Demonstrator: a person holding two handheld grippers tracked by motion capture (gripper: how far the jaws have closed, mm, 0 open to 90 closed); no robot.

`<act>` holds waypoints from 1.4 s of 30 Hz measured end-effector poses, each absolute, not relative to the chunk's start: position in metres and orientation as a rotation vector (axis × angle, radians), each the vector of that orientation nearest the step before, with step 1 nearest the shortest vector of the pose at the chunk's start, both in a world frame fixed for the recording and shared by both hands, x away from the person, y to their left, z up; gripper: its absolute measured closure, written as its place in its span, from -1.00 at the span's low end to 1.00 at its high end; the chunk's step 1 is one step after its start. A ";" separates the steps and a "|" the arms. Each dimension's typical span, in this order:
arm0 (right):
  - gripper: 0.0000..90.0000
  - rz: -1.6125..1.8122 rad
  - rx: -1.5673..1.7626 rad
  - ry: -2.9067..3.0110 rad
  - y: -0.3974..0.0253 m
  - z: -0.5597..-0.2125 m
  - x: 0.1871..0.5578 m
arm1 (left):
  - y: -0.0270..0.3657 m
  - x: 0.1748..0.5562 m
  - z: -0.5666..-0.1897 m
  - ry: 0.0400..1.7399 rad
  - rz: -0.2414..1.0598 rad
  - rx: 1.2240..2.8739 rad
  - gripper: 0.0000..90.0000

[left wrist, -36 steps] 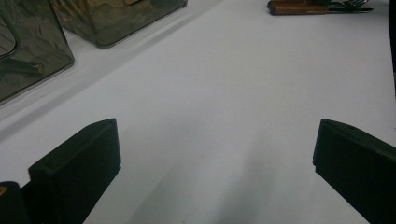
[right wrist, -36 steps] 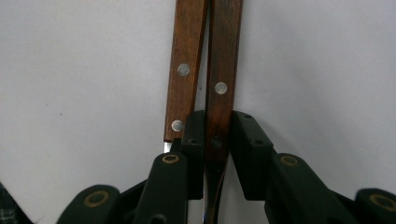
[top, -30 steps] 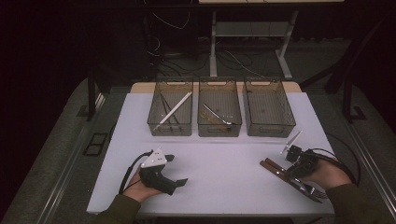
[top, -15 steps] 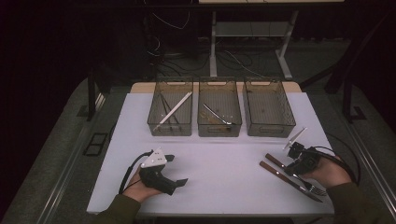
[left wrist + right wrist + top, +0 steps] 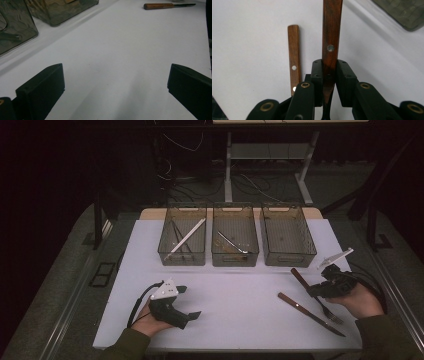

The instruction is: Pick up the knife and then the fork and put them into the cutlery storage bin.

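My right gripper (image 5: 329, 75) clamps the wooden handle of the fork (image 5: 332, 30), which extends straight ahead of its jaws. The knife (image 5: 294, 57) lies on the bench (image 5: 240, 300) just beside it. My left gripper (image 5: 115, 82) rests wide, holding nothing.

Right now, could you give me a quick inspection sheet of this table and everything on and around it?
Surface: white table, bare at its middle.
Job's things: wooden-handled fork held in the right gripper; wooden-handled knife flat on the table beside it.
Clutter: three clear bins in a row at the far edge; long utensils in the left and middle ones.
Grippers: left gripper resting, jaws wide apart; right gripper shut on the fork handle.
Cables: one black cable trails from the left gripper.
Surroundings: dark floor, a desk frame behind.
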State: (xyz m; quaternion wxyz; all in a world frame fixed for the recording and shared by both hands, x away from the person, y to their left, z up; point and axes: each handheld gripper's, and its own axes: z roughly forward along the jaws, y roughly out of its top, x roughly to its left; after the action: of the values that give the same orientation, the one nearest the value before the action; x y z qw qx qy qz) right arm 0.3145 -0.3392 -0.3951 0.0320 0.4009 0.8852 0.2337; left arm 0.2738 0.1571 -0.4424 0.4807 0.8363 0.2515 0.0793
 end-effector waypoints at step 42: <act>0.72 1.277 1.373 2.196 -0.364 -0.358 0.335 | 0.160 0.274 -0.443 0.619 0.183 2.035 -1.00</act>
State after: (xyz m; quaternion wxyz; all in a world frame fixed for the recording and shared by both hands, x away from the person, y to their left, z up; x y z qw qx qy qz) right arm 0.3351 -0.3639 -0.3583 0.1266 0.4717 0.7544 0.4386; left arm 0.2745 0.1596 -0.4432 0.4824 0.8349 0.2540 0.0752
